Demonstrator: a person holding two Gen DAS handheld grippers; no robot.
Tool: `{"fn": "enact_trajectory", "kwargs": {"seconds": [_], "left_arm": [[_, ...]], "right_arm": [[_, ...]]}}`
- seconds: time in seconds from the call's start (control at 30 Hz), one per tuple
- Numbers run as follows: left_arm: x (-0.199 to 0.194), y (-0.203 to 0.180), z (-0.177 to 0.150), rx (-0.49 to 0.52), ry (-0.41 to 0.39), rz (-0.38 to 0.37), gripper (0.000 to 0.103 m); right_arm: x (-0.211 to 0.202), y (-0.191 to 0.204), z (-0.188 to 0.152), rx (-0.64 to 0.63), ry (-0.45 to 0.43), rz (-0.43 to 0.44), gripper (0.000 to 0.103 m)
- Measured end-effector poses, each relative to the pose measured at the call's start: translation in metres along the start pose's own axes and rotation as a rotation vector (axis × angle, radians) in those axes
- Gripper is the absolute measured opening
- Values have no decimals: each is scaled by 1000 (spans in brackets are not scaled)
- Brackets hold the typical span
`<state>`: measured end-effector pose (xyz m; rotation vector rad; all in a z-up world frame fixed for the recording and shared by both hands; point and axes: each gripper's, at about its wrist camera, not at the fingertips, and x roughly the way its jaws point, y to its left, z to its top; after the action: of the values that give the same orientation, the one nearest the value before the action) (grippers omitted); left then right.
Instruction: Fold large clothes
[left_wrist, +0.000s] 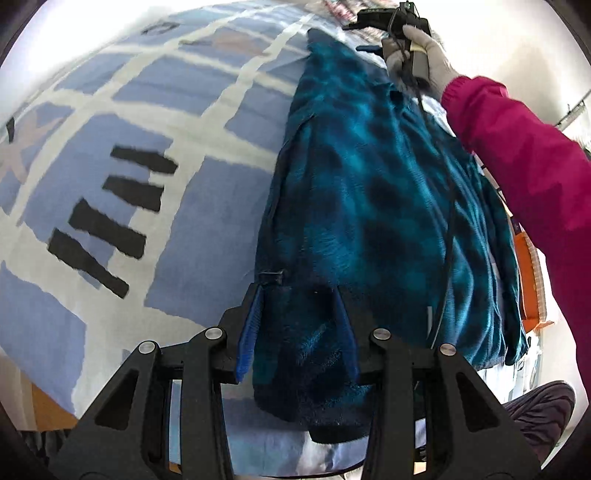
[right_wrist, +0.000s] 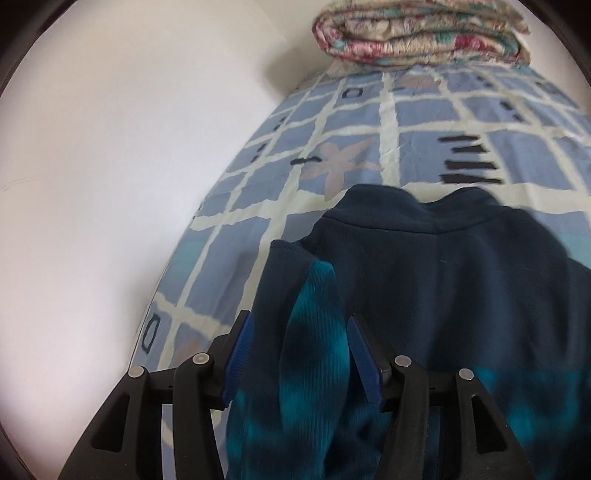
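— Right, what have you got in the left gripper (left_wrist: 301, 295)?

— Teal-and-black fleece garment (left_wrist: 373, 192). One end of it runs straight between my left fingers (left_wrist: 251, 325), blue pads on either side with cloth filling the gap, so those jaws are part-way closed and clamped on the fabric. A dark flap of it hangs below them toward six o'clock.

— And where's the rest of it?

— Stretched away from me toward one o'clock, over the bedspread (left_wrist: 147, 110) with its blue squares and pale grid. At the far end my right hand (left_wrist: 424, 51), grey glove and pink sleeve, holds the other gripper up by twelve-to-one o'clock.

— Right gripper (right_wrist: 301, 325), then?

— Same story. A bunched teal strip of the garment (right_wrist: 461, 266) runs up between the fingers (right_wrist: 365, 354), pads set apart with cloth packed between them, so I'm gripping it. The dark collar edge lies beyond at twelve o'clock, on the bedspread (right_wrist: 351, 122).

— Any boxes or baskets?

— Something orange (left_wrist: 530, 273) shows at three o'clock in the left view; I cannot tell what it is or what it holds. A rolled floral quilt (right_wrist: 421, 31) sits at the head of the bed, twelve o'clock in the right view, against the white wall (right_wrist: 110, 147).
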<state>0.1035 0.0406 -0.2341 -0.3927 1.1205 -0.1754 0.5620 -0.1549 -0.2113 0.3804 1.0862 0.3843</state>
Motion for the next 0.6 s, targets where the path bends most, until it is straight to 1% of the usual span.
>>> {"fn": "enact_trajectory", "kwargs": {"seconds": [0.1,0.13,0.17,0.2,0.23,0.27,0.3,0.33,0.37,0.4,0.43,0.47,0.5,0.53,0.6], "left_arm": [[6,-3,0,8,4,11,39],[7,-6,0,25,0,23,39],[8,-8,1,38,-4,35,39],[9,-9,1,44,-6,41,39],[9,-9,2,48,-10,46,39],[9,-10,1,49,-12,49,39],[9,-10,1,50,-14,50,39],[9,-10,1,52,-17,53,39],[9,-10,0,56,-19,55,39],[8,-11,-1,61,-20,58,39],[8,-11,-1,64,-19,58,39],[8,-11,-1,62,-18,57,39],[8,-10,0,55,-18,54,39],[8,-9,0,52,-17,52,39],[8,-9,0,54,-17,53,39]], "right_arm": [[21,-5,3,2,15,13,54],[25,-6,3,4,29,35,39],[28,-5,2,1,49,55,6],[26,-3,-1,-8,45,23,5],[19,0,-3,-27,17,-5,4],[8,0,-5,-30,-22,-5,3],[-2,-5,-8,-8,-57,-5,3],[-6,-12,-8,22,-73,-26,3],[-5,-21,-8,50,-69,-66,3],[2,-27,-8,47,-44,-111,3],[8,-28,-9,25,-15,-148,3],[13,-25,-10,-18,3,-205,3],[16,-21,-11,-59,11,-244,3],[16,-17,-10,-78,19,-257,4],[12,-12,-6,-80,33,-237,10]]}}
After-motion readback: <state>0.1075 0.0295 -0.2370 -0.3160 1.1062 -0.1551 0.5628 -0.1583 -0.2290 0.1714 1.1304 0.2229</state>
